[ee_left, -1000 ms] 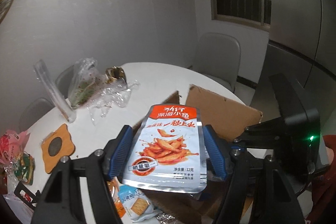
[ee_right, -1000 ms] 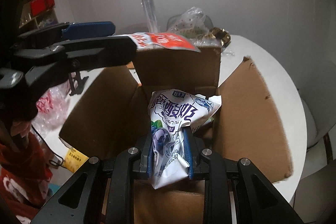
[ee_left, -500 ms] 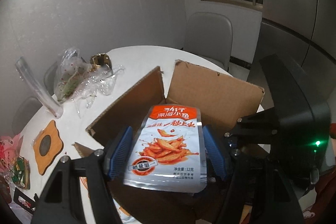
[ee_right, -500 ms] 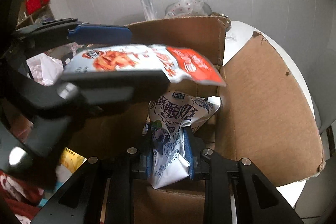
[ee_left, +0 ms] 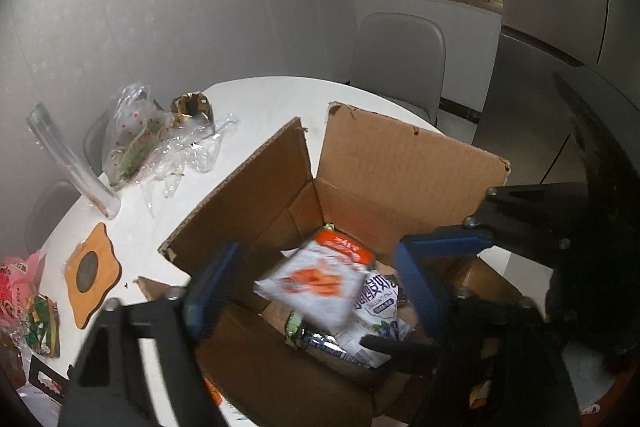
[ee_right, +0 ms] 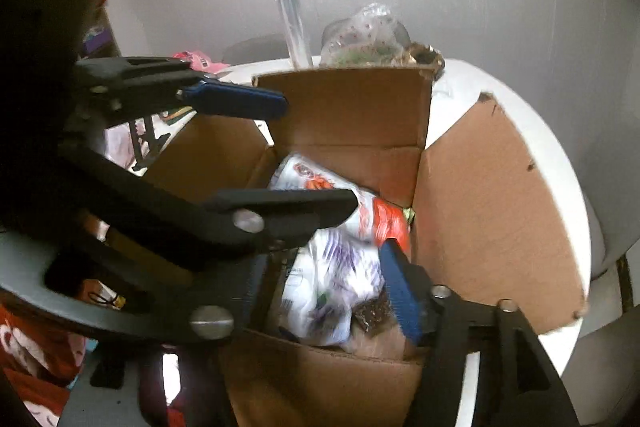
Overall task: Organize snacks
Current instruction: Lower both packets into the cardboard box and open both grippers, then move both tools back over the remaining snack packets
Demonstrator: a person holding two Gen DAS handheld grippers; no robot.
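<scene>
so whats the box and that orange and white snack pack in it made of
Box: plain brown corrugated cardboard, matte; fluted edge and torn flap corners show. Snack pack: seemingly glossy printed plastic or foil film, blurred here, lying loose in the box.

Left claw [ee_left: 316, 291] and right claw [ee_right: 332, 291] angled down, jaws opening, nothing gripped
</scene>
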